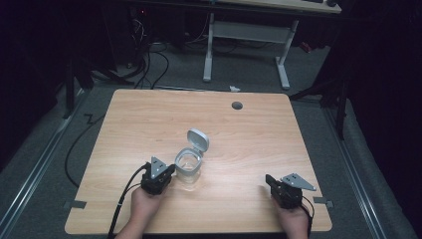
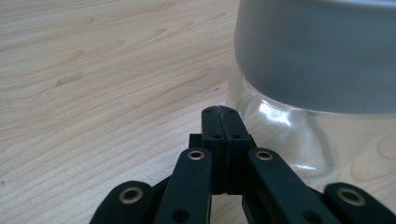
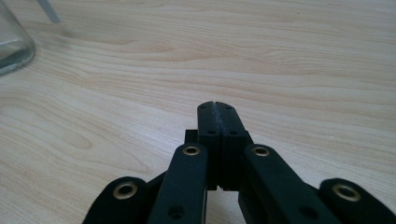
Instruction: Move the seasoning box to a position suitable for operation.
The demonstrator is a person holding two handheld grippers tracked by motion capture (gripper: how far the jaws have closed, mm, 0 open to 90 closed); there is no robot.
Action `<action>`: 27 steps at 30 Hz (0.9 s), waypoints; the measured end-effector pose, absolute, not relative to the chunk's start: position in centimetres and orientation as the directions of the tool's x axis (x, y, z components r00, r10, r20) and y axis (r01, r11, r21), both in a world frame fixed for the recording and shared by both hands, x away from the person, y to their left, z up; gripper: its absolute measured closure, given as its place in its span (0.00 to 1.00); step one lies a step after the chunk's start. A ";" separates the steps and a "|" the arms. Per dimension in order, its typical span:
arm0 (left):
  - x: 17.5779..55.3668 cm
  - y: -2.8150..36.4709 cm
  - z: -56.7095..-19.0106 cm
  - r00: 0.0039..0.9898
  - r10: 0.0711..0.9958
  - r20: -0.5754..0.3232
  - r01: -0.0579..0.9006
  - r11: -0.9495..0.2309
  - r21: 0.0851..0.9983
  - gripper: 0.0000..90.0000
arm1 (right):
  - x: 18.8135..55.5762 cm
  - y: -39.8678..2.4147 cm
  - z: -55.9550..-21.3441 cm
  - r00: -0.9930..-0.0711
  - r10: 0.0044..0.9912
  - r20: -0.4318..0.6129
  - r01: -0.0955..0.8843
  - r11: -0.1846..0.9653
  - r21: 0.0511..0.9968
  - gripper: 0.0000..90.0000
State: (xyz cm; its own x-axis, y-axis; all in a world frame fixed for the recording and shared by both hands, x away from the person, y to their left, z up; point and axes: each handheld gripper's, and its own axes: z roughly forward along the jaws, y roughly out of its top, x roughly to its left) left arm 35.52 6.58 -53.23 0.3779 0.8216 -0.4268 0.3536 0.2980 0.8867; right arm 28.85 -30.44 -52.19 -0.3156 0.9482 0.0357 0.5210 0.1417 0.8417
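Wooden table [image 1: 149, 114] bears an unlabelled clear jar [image 1: 188, 168], lid open.

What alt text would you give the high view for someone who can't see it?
A clear jar with a grey collar stands on a wooden table, its hinged lid flipped open. The left gripper, shut, sits beside it; the right gripper, also shut, rests apart.

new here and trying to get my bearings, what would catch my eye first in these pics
The clear jar near the middle of the wooden table, its grey flip lid standing open. The left gripper sits right beside it with jaws shut; the right gripper rests apart near the right edge, also shut.
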 end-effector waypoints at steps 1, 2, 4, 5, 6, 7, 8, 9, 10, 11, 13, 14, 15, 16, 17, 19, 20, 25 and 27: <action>35.4 6.5 -53.2 0.382 0.820 -0.427 0.353 0.297 0.887 1.00 | 28.9 -30.5 -52.2 -0.317 0.948 0.033 0.520 0.145 0.842 1.00; 35.2 6.3 -53.2 0.386 0.819 -0.425 0.354 0.294 0.888 1.00 | 28.8 -30.5 -52.2 -0.318 0.947 0.036 0.521 0.143 0.842 1.00; 35.1 6.2 -53.2 0.389 0.817 -0.426 0.354 0.294 0.888 1.00 | 28.8 -30.5 -52.2 -0.318 0.947 0.035 0.519 0.143 0.842 1.00; 34.7 6.0 -53.3 0.398 0.814 -0.422 0.356 0.287 0.889 1.00 | 28.9 -30.5 -52.2 -0.319 0.947 0.032 0.515 0.145 0.845 1.00; 34.6 5.8 -53.3 0.402 0.813 -0.423 0.355 0.287 0.890 1.00 | 28.9 -30.5 -52.2 -0.323 0.946 0.031 0.514 0.147 0.845 1.00; 34.5 5.7 -53.3 0.405 0.810 -0.424 0.359 0.285 0.889 1.00 | 28.8 -30.6 -52.2 -0.325 0.945 0.034 0.514 0.146 0.846 1.00; 34.5 5.7 -53.3 0.405 0.810 -0.424 0.359 0.285 0.889 1.00 | 28.8 -30.6 -52.2 -0.326 0.945 0.037 0.514 0.144 0.846 1.00; 34.3 5.5 -53.3 0.412 0.808 -0.421 0.359 0.281 0.890 1.00 | 28.8 -30.6 -52.2 -0.326 0.945 0.038 0.515 0.143 0.845 1.00; 34.1 5.4 -53.3 0.416 0.803 -0.426 0.362 0.283 0.888 1.00 | 28.8 -30.6 -52.2 -0.326 0.945 0.039 0.515 0.143 0.845 1.00; 34.1 5.4 -53.3 0.416 0.803 -0.426 0.362 0.283 0.888 1.00 | 28.8 -30.6 -52.2 -0.325 0.945 0.039 0.515 0.142 0.845 1.00; 33.8 5.0 -53.3 0.424 0.798 -0.428 0.363 0.283 0.888 1.00 | 28.8 -30.6 -52.2 -0.322 0.946 0.041 0.516 0.139 0.845 1.00; 33.8 5.0 -53.3 0.424 0.798 -0.428 0.363 0.283 0.888 1.00 | 28.9 -30.6 -52.2 -0.322 0.946 0.042 0.516 0.138 0.845 1.00; 33.7 4.9 -53.3 0.428 0.797 -0.426 0.363 0.280 0.889 1.00 | 28.9 -30.6 -52.2 -0.321 0.946 0.042 0.516 0.138 0.845 1.00; 33.6 4.8 -53.3 0.430 0.795 -0.427 0.364 0.279 0.888 1.00 | 28.8 -30.6 -52.2 -0.320 0.946 0.041 0.517 0.138 0.845 1.00; 33.6 4.8 -53.3 0.433 0.794 -0.427 0.364 0.279 0.889 1.00 | 28.8 -30.6 -52.2 -0.322 0.946 0.040 0.516 0.140 0.845 1.00; 33.5 4.7 -53.3 0.435 0.794 -0.426 0.365 0.277 0.889 1.00 | 28.8 -30.6 -52.2 -0.323 0.945 0.041 0.516 0.140 0.845 1.00; 33.4 4.6 -53.2 0.438 0.791 -0.427 0.364 0.278 0.889 1.00 | 28.8 -30.6 -52.2 -0.325 0.945 0.040 0.516 0.141 0.845 1.00; 33.3 4.4 -53.2 0.444 0.788 -0.426 0.366 0.274 0.889 1.00 | 28.8 -30.5 -52.2 -0.324 0.945 0.041 0.519 0.141 0.843 1.00; 33.2 4.4 -53.2 0.445 0.788 -0.426 0.366 0.274 0.889 1.00 | 28.9 -30.5 -52.3 -0.319 0.947 0.043 0.519 0.136 0.844 1.00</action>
